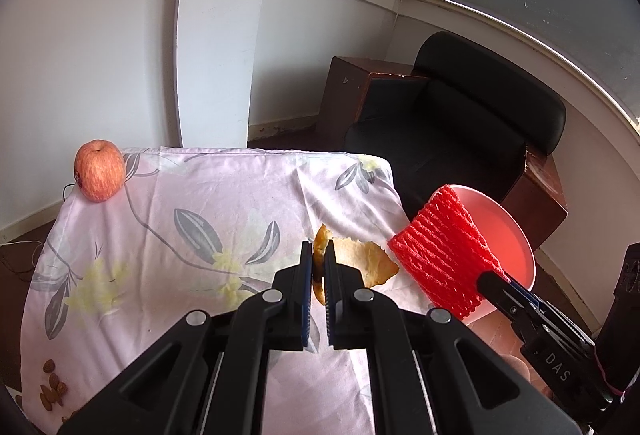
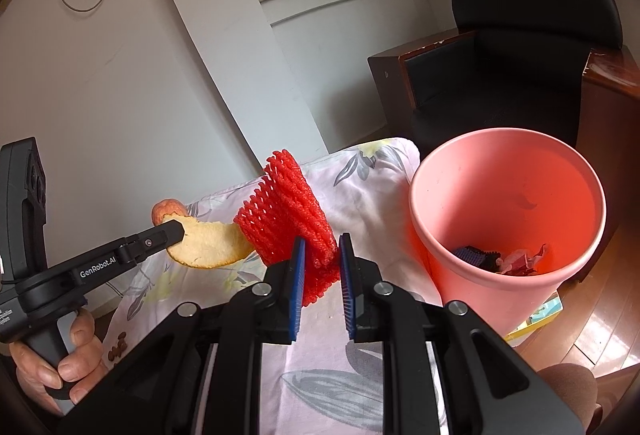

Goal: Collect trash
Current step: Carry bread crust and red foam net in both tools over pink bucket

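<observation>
My left gripper point(image 1: 318, 255) is shut on a piece of orange peel point(image 1: 370, 263), lifted above the flowered cloth; from the right wrist the same peel point(image 2: 208, 245) hangs from the left gripper point(image 2: 174, 229). My right gripper point(image 2: 322, 247) is shut on a red foam fruit net point(image 2: 290, 211), which stands up between the blue pads. In the left wrist view the net point(image 1: 444, 255) sits in front of the pink bin point(image 1: 508, 235). The pink trash bin point(image 2: 452, 195) stands to the right of the table, with several scraps at its bottom.
An apple point(image 1: 99, 171) rests at the far left corner of the table cloth point(image 1: 168, 267). Loose almonds point(image 1: 52, 391) lie near the front left edge. A black armchair point(image 1: 460, 131) and a wooden side table stand behind the bin. A hand point(image 2: 60, 367) holds the left gripper's handle.
</observation>
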The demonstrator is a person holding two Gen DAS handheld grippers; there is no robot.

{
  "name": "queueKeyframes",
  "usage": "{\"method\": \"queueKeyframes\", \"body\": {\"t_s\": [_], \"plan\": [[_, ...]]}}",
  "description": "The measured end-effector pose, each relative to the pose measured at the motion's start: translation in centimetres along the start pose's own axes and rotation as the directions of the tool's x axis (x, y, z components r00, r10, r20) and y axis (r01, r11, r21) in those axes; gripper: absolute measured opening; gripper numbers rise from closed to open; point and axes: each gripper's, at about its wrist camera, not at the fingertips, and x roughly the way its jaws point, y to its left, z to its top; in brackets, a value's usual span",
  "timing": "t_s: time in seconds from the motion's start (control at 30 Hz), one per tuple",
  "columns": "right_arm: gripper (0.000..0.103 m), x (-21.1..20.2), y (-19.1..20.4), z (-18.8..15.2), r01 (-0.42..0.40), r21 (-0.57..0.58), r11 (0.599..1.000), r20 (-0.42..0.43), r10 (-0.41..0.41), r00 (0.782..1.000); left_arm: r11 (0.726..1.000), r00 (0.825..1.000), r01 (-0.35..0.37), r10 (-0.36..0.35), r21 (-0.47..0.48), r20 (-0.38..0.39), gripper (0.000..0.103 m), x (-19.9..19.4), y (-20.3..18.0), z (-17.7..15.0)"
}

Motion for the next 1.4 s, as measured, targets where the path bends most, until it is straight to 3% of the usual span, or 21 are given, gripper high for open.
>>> {"method": "queueKeyframes", "body": {"t_s": [0.47, 0.93, 1.4], "plan": [[0.017, -0.8, -3.7, 0.8, 0.058, 0.069, 0.996, 0.049, -0.061, 0.997, 0.996, 0.998, 0.063, -0.064, 0.068, 0.009, 0.005, 1.1, -3.9, 1.1], [0.017, -1.8, -10.4, 2.5, 0.161, 0.165, 0.973, 0.102, -0.18, 0.978, 0.977, 0.989, 0.143, -0.145, 0.157, 0.007, 0.005, 4.2, -10.1, 2.1], [0.017, -0.7, -15.6, 2.0, 0.265, 0.216, 0.94, 0.071, -0.286, 0.956, 0.948, 0.978, 0.205, -0.194, 0.244, -0.071, 0.005, 9.7, -16.5, 1.4]]}}
